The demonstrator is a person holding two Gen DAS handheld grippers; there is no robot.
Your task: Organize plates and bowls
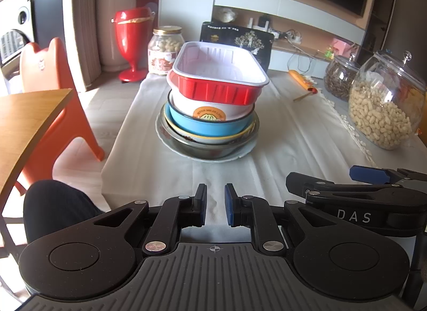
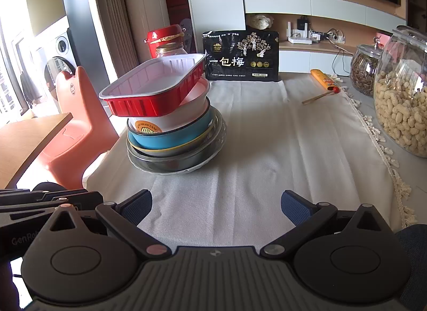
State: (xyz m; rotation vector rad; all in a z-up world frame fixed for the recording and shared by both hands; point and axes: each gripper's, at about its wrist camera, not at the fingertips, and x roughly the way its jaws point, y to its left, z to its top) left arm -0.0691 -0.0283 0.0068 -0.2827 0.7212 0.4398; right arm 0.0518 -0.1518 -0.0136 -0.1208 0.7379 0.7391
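A stack of dishes stands on the white tablecloth [image 1: 280, 150]. A red rectangular tray [image 1: 217, 88] with a white inside tops it, resting tilted on a white bowl [image 1: 213, 109], a blue bowl [image 1: 205, 128], a yellow-rimmed bowl and a dark metal bowl [image 1: 210, 150] on a pale plate. The stack shows in the right wrist view too, with the red tray [image 2: 149, 102] and blue bowl [image 2: 170, 138]. My left gripper [image 1: 215, 205] is near the table's front edge, jaws nearly closed with a narrow gap, empty. My right gripper [image 2: 216, 204] is open and empty, to the right of the stack.
Glass jars of peanuts [image 1: 384, 108] and dark seeds [image 1: 340, 78] stand at the right. A black packet [image 2: 241, 57], a lidded jar [image 1: 165, 49] and a red vase [image 1: 133, 43] are behind. An orange wrapper [image 2: 324, 80] lies far right. An orange chair [image 1: 53, 92] and wooden table [image 1: 24, 118] are left.
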